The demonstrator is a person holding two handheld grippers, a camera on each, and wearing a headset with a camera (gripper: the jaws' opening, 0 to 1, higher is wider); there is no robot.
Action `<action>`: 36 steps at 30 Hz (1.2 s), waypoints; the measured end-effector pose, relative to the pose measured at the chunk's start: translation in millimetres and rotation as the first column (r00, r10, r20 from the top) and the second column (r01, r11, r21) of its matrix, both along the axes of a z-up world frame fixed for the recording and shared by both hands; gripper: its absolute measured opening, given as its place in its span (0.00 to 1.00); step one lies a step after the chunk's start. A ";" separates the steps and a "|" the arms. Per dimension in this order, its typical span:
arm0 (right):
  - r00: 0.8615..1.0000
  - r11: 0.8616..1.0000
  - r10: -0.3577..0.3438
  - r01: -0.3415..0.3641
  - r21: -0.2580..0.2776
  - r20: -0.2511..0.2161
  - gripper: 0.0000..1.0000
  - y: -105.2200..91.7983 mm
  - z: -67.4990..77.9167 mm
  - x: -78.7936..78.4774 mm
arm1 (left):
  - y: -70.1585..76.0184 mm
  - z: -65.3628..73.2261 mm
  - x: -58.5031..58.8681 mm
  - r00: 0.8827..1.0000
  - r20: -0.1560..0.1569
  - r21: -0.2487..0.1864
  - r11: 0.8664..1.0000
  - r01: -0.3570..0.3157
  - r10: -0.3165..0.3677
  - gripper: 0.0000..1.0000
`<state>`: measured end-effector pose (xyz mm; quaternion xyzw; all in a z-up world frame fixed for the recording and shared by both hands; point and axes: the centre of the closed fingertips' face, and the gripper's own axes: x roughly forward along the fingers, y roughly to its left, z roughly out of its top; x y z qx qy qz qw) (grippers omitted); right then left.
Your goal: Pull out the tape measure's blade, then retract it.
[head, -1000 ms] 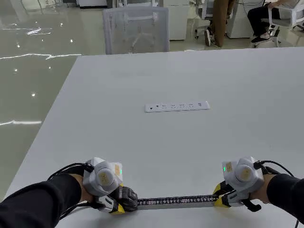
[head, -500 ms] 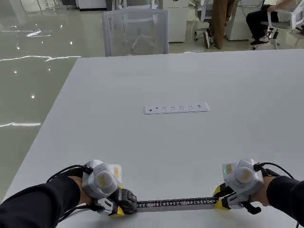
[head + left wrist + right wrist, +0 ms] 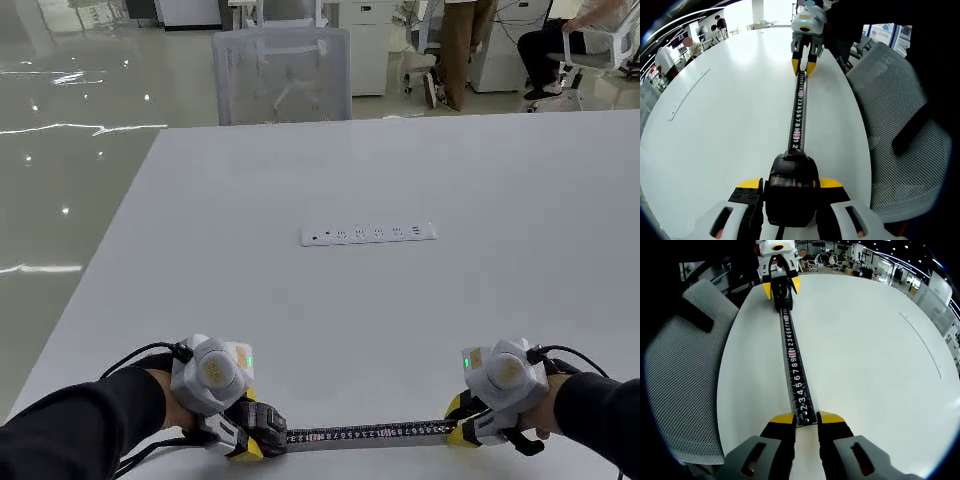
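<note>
While 2 handheld grippers are held low near the front edge of a broad white tabletop (image 3: 300,180), a black, rounded tape measure case (image 3: 265,425) is seen clamped between the yellow-tipped jaws of the left gripper (image 3: 790,183). The case is pictured resting on the tabletop at the lower left of the head view. A dark, narrow blade printed with white numerals (image 3: 792,360) is shown drawn out of the case and laid flat along the tabletop, running straight across to the right gripper (image 3: 805,417). The blade's free end is pinched between that gripper's 2 yellow-tipped jaws, which are closed on it. In the left gripper view, the numerals are read from 1 beside the right gripper up to 12 at the mouth of the case. Both grippers are gripped by hands in black sleeves, and a green light is lit on each. A long white power strip (image 3: 368,234) is seen lying flat near the middle of the tabletop, well apart from the tape measure. A grey mesh-backed chair (image 3: 285,75) is drawn up at the far edge.
</note>
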<state>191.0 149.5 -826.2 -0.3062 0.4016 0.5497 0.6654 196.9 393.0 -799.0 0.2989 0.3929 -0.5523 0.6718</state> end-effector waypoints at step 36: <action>0.856 0.855 -0.494 0.447 0.262 0.152 0.71 -62.8 53.3 -27.3 | 98.0 28.4 -2.1 0.697 0.001 -0.378 0.646 -0.663 0.717 1.00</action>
